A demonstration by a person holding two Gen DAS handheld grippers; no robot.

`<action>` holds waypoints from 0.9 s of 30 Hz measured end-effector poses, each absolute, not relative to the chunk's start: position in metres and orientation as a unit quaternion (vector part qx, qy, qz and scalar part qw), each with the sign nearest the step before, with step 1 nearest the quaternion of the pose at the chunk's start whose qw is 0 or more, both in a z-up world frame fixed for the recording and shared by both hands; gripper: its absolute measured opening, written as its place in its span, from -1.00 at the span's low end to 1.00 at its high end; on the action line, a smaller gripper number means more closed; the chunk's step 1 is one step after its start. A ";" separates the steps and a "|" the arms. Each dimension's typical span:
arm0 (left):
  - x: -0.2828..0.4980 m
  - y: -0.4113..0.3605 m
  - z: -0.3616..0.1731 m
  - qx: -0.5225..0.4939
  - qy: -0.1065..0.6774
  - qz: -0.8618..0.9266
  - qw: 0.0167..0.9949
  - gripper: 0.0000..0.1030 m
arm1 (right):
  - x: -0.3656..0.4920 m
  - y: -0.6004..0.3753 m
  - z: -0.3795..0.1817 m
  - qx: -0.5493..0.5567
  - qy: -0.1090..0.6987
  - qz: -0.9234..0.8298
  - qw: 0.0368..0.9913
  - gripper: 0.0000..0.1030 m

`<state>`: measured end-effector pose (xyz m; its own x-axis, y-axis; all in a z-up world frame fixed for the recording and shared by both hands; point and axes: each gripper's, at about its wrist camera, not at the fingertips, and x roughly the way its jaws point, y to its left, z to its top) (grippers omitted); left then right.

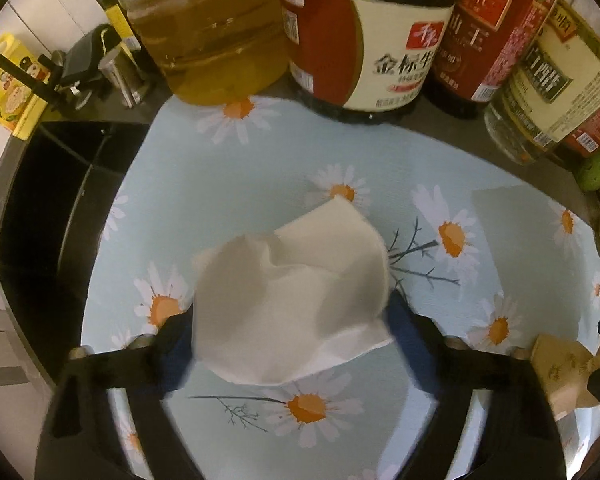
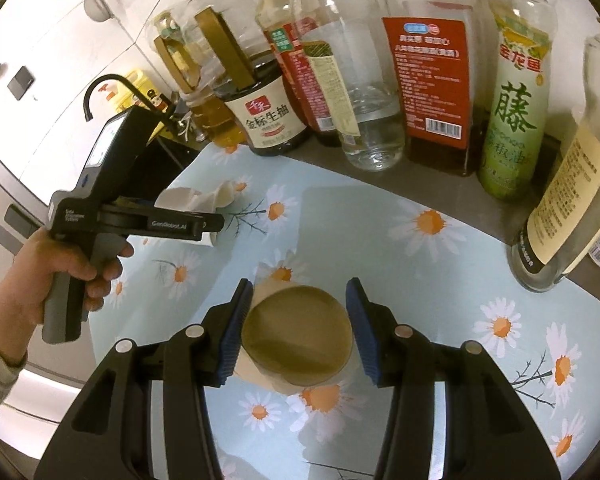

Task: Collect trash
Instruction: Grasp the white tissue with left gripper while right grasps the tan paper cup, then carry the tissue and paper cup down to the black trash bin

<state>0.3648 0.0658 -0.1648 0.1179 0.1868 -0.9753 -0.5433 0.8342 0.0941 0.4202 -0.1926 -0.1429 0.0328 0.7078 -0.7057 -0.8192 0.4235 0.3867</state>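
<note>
Left gripper [image 1: 290, 320] standing wide, blue pads flanking a crumpled white tissue [image 1: 288, 296] on the daisy-print mat [image 1: 500, 220], right gripper [image 2: 300, 330] clasping a tan paper cup [image 2: 298, 336], glass bottles [image 2: 374, 80] lining behind.

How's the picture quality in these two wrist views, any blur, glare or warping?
Left wrist view: heavy fisheye bending, dark corners, warm dim light; the white tissue and the left gripper look slightly smeared. Right wrist view: sharper, same curvature; bright glare on the wall upper left, and the paper cup sits crisp in the right gripper.
</note>
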 end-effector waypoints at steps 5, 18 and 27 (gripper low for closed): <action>0.360 0.067 -0.163 -0.147 0.611 0.239 0.740 0.55 | 0.418 -0.194 -0.142 -0.062 0.445 0.538 0.713 -0.07; 0.332 0.055 -0.134 -0.148 0.584 0.220 0.767 0.50 | 0.401 -0.214 -0.124 -0.052 0.429 0.537 0.724 -0.07; 0.296 0.033 -0.110 -0.138 0.571 0.190 0.787 0.50 | 0.369 -0.221 -0.111 -0.053 0.419 0.532 0.734 -0.07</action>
